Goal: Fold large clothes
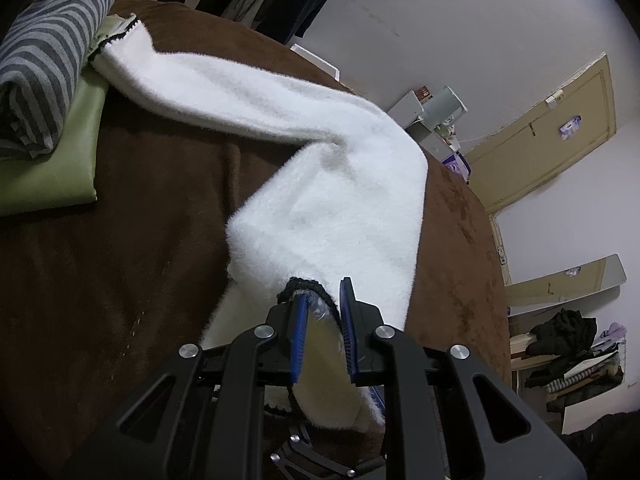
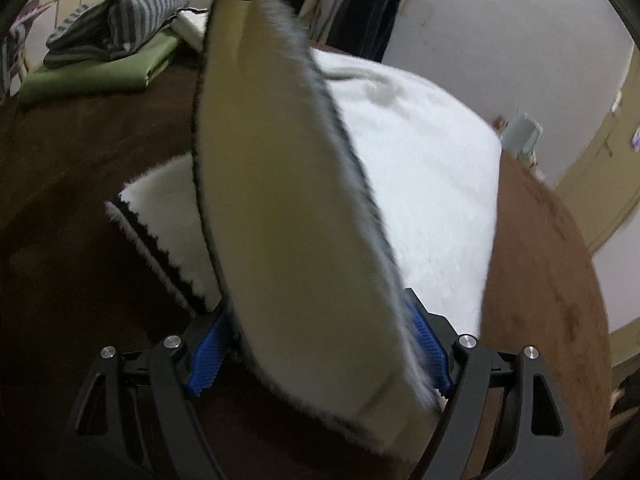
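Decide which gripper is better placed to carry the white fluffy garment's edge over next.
Probably left: the left gripper pinches the white fluffy garment by its black trim; the right gripper stands wide open.

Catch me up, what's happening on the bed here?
A person with a handheld gripper in each hand is folding a fluffy white garment with black scalloped trim on the brown velvety bedspread. The left gripper is closed on a black-trimmed edge. The right gripper has a lifted panel between its fingers, cream lining showing; the grip looks loose. One long section stretches toward a folded grey striped top stacked on a folded green cloth. The fold is not finished.
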The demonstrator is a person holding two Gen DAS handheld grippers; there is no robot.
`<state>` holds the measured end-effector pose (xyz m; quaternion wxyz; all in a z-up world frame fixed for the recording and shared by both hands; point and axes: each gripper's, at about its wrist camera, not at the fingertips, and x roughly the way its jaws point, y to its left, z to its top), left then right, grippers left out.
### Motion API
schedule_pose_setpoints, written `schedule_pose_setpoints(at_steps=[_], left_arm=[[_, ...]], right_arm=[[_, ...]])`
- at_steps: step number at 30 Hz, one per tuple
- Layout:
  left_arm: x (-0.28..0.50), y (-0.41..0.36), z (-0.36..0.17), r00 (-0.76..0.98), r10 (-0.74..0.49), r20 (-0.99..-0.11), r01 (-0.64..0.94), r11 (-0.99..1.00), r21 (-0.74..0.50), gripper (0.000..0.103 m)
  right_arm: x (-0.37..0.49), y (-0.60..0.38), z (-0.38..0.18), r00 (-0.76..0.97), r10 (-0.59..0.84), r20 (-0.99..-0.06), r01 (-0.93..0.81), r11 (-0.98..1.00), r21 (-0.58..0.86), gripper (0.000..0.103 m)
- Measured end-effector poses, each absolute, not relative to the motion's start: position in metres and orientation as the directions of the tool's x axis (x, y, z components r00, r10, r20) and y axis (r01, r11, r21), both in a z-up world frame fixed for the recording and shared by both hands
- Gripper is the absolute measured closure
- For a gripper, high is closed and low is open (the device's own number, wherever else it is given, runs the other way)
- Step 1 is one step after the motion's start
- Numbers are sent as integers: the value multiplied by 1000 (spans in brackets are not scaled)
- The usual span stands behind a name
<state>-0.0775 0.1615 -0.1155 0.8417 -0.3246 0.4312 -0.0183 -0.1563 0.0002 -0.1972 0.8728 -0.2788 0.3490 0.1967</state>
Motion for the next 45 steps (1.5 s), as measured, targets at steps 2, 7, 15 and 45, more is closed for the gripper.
schedule_pose_setpoints(at_steps=[2,7,15,45], left_arm=[[-78,163,-116,627,-307,-716,-252,790,-560,85],[-80,169,-119,627,-299,-720,-269,784,-560,85],[-85,169,-113,639,-296,-711,-275,775,-569,85],[-116,167,-222,461,-140,-876,-415,839,-352,85]], right_arm=[[-155,-3,-199,693,111,-712,-503,782,-367,26],[-151,-35,-191,718,60,-694,-425,826,-369,46],[-151,-61,-154,739,109,-665,-423,843,-331,95],[-141,-89,-199,516,122,-848,-574,784,-237,71]])
